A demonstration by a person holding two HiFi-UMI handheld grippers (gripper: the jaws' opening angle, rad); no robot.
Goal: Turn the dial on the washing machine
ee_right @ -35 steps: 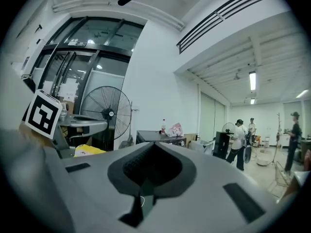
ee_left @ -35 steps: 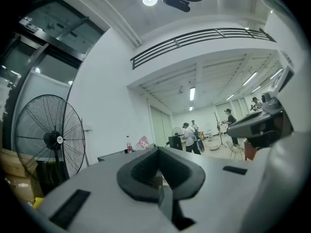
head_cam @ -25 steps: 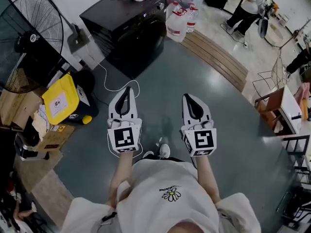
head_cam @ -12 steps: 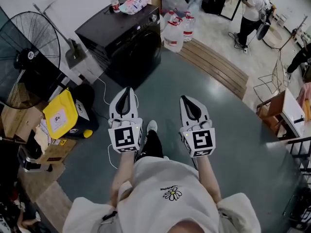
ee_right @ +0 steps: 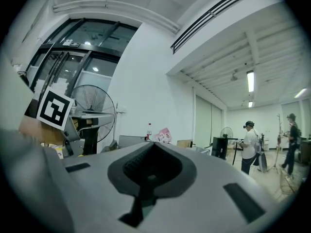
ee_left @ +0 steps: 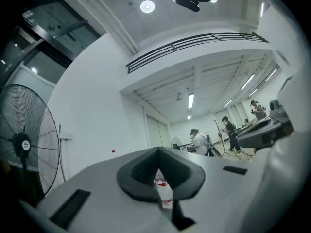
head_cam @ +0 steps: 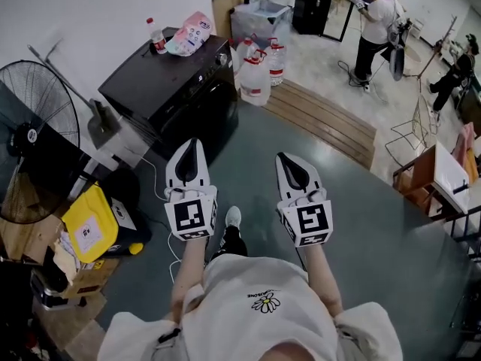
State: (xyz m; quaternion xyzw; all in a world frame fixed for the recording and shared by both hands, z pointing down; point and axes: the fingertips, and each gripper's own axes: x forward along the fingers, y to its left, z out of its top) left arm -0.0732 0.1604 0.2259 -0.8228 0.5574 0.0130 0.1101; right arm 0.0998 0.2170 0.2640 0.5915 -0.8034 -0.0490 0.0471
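At the left of the head view stands a floor fan [head_cam: 30, 138]. Right of it, against the wall in the upper middle, is the black washing machine [head_cam: 169, 89], with a bottle [head_cam: 156, 37] and a pink packet [head_cam: 192, 32] on its top. We take the dial [head_cam: 221, 60] to be the small round knob at the right end of the control strip, though it is too small to be sure. Lower in the frame, the left gripper [head_cam: 194, 141] and the right gripper [head_cam: 281, 156] hang over the floor [head_cam: 353, 194], well apart from the machine. Each has its jaws together on nothing. We judge the step in hand to be the approach. To do it well, we should face the machine's front and part the jaws of one gripper before contact. We then set them squarely across the knob and twist about its own axis without dragging sideways. The water jugs [head_cam: 255, 70] stand just beside that corner and need clearance. Only the head view shows the dial. The left gripper view shows the pressed pads and, through the slit below them, a red-labelled jug, with the fan at its left edge. The right gripper view shows its own closed pads, then the bottle and packet side-on beyond them.
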